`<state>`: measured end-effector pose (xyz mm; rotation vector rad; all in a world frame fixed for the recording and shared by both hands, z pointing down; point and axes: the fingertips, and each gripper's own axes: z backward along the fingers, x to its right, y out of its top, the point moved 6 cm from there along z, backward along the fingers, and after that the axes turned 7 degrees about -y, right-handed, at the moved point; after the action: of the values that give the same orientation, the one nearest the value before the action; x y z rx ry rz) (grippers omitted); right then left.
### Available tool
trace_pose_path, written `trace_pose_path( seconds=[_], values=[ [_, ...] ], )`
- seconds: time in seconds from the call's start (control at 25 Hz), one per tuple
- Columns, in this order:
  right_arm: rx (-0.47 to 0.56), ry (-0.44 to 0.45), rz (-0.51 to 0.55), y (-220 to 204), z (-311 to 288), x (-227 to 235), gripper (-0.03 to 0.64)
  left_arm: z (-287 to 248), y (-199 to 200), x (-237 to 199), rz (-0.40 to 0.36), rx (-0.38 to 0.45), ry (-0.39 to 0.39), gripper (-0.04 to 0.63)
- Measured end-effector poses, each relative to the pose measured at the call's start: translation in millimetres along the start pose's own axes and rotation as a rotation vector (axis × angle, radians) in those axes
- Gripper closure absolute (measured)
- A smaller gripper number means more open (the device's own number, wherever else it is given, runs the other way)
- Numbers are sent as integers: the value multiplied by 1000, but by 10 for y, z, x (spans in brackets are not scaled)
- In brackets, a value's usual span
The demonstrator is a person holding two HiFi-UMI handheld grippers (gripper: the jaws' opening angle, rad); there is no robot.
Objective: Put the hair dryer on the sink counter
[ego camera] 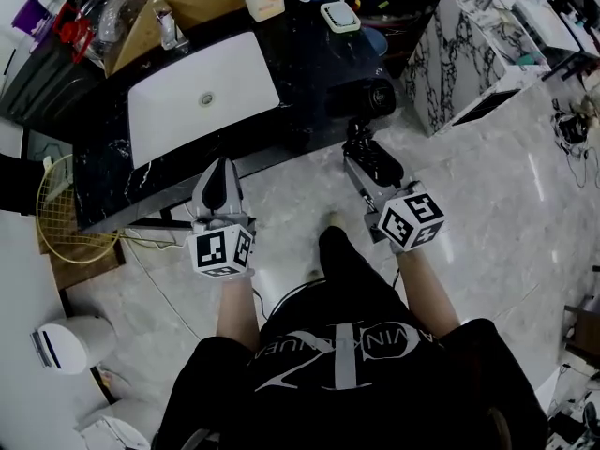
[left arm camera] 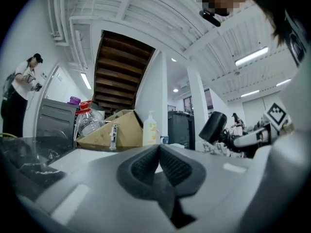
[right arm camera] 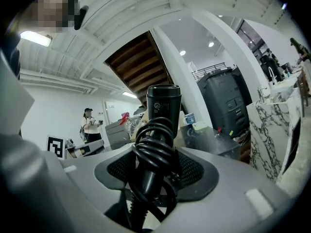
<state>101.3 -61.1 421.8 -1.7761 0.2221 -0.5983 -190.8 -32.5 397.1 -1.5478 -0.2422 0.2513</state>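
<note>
While the left claw [ego camera: 218,169] hangs clenched on nothing just in front of the sink basin [ego camera: 169,111], the right claw [ego camera: 362,146] grasps the black hair dryer [ego camera: 370,97] by its cord-wrapped handle, right of the basin, at the dark worktop's [ego camera: 309,59] front edge.
</note>
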Motion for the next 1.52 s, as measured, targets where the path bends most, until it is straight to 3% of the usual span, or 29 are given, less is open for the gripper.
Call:
trace_pose_path(
  seconds=[0.28,0.76,1.12,1.52],
  values=[
    [-123,38,70,257,-729,178,356,-649,126,-193,-18,9,53,595],
    [-329,150,31,426,-1556,420,356,-1316,199,-324,-20,-18,138,595],
    [-429,127,-99,404,-2038,524,354,-1596,141,-441,-12,-63,128,595],
    [-468,61,-304,431,-2659,541,354,-2186,115,-951,-11,-111,106,595]
  ],
)
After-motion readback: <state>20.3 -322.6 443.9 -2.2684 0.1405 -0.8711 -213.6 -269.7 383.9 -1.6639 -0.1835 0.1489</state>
